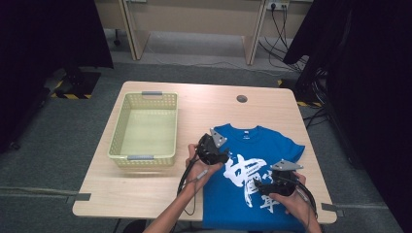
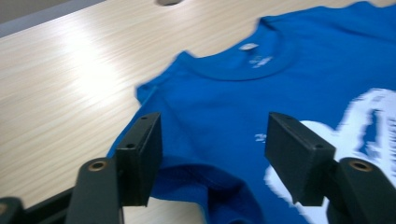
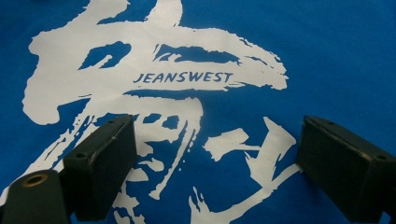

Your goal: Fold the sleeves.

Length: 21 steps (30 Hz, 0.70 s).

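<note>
T-shirt (image 1: 252, 165): bright blue, with big white brush-stroke letters on the front
Small word on the print (image 3: 183, 77): blue on white
Neck label (image 2: 248, 46): white
Basket (image 1: 121, 127): pale yellow-green, grid of little holes, grey handles
Table (image 1: 145, 189): light wood with fine stripes
Left gripper (image 2: 212, 154): black
Right gripper (image 3: 215, 161): black

**Both hand-held grippers over the shirt, jaws apart**

The left hand-held gripper (image 1: 214, 148) hangs over the left shoulder of the blue T-shirt (image 1: 252, 194), forearm rising from the near edge. Its jaws stand parted above the sleeve, pads clear of the cloth. The right hand-held gripper (image 1: 279, 182) sits over the shirt's white print, gripped from the right, jaws spread wide with nothing between them.
</note>
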Each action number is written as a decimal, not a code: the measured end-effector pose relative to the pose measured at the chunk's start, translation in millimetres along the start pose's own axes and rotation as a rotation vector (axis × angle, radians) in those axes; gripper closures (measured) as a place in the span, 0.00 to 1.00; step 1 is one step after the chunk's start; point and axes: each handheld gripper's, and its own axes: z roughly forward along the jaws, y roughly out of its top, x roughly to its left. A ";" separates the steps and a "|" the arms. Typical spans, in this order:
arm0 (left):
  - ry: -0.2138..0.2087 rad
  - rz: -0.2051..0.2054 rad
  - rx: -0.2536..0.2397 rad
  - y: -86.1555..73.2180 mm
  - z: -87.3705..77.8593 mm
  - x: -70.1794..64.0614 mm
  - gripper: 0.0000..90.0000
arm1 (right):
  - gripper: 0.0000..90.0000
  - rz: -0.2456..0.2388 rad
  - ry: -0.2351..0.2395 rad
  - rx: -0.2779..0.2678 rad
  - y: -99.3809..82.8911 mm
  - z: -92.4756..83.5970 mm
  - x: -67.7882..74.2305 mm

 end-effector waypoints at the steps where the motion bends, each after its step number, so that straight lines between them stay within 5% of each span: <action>1: 0.009 -0.015 0.004 -1.7 -0.1 5.1 0.39 | 0.14 0.000 0.000 0.000 0.0 0.0 0.0; 11: 0.012 -0.092 0.034 -17.5 1.2 23.2 0.34 | 0.14 0.000 -0.001 0.000 0.0 0.0 0.1; 16: 0.111 -0.097 0.101 -20.5 1.3 28.5 0.25 | 0.14 0.000 -0.001 0.000 -0.1 0.0 0.1; 21: 0.151 -0.118 0.152 -22.2 10.4 32.1 0.25 | 0.14 0.000 -0.001 0.000 -0.1 -0.1 0.1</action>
